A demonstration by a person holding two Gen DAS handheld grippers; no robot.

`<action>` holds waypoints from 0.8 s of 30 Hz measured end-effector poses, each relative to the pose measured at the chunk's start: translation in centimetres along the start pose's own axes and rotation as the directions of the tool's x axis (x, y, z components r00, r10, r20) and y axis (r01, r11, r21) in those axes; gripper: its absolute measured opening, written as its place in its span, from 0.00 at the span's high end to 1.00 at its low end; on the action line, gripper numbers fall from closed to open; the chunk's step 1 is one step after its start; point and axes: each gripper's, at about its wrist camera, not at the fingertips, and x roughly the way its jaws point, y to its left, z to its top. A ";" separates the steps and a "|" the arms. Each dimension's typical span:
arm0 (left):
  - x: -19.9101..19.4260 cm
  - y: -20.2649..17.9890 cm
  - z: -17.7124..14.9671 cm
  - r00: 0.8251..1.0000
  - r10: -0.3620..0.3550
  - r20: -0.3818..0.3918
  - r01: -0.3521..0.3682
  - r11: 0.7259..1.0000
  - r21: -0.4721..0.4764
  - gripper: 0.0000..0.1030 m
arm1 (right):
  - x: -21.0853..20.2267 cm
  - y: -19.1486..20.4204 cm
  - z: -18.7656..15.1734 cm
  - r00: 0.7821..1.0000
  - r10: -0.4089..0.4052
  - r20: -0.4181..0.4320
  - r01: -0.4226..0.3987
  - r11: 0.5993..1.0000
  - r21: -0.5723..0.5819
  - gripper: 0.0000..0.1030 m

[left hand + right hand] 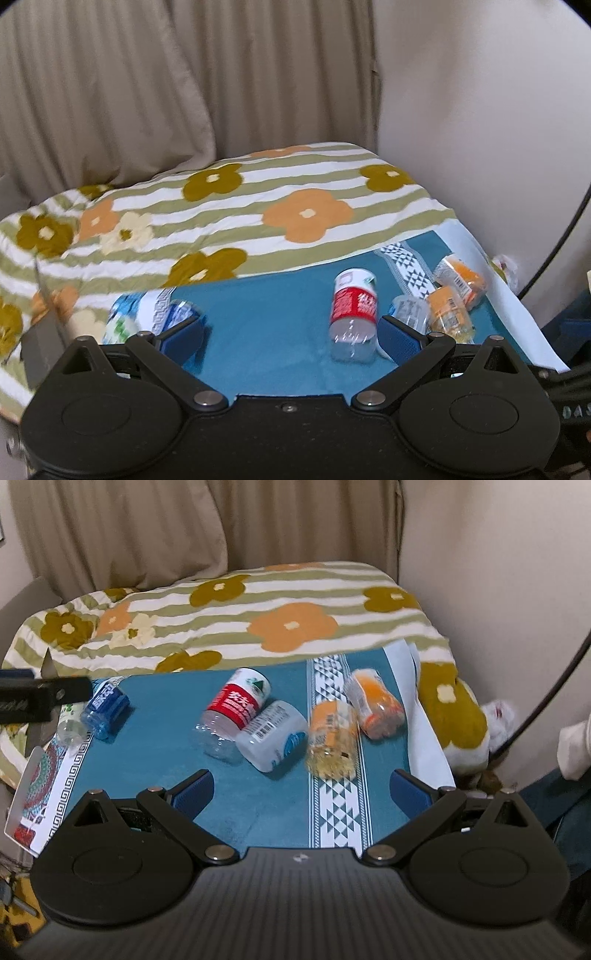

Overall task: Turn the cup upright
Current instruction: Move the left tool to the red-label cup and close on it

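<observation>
Both tools released, jaws spread wide, nothing between them. Right tool (301,794) hovers over the teal mat (258,812), facing a cluster of cut bottle-cups, all lying on their sides. Left tool (291,334) hangs lower and closer to the red-label cup (354,314).

From the right wrist view, nearest out: white-label cup (271,736) touching the red-label cup (234,716); two orange-label cups (332,738) (375,701) just beside, on the patterned strip; blue-label cup (105,710) well apart at the mat's left edge. Floral blanket (258,620) behind.

Judgement: nothing uprighted yet — still at the approach. Which cup goes first, can't tell. The thin clear plastic will likely crush or roll, so close lightly across mid-body, perpendicular to the cup's axis. The white and red cups touch — lift clear before rotating, or the neighbour rolls. Set down base-first on flat mat, not the blanket.
</observation>
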 end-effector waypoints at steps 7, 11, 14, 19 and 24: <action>7.4 -2.3 3.2 0.991 -0.094 -0.098 0.105 0.988 0.109 0.01 | 1.6 -1.9 -0.1 0.995 -0.100 -0.027 0.102 0.990 0.101 0.00; 11.7 -3.1 4.4 0.972 -0.147 -0.181 0.172 0.976 0.132 0.01 | 2.6 -2.9 0.1 0.992 -0.113 -0.057 0.122 0.974 0.189 0.00; 14.9 -3.6 5.0 0.952 -0.184 -0.246 0.220 0.967 0.127 0.01 | 3.6 -3.2 0.0 0.985 -0.151 -0.087 0.167 0.958 0.231 0.00; 19.5 -4.3 4.9 0.914 -0.203 -0.350 0.265 0.954 0.139 0.04 | 5.1 -3.4 -0.3 0.972 -0.193 -0.133 0.224 0.932 0.285 0.00; 22.4 -4.9 4.2 0.882 -0.218 -0.418 0.299 0.944 0.138 0.09 | 6.6 -3.7 -0.8 0.958 -0.220 -0.182 0.269 0.909 0.319 0.00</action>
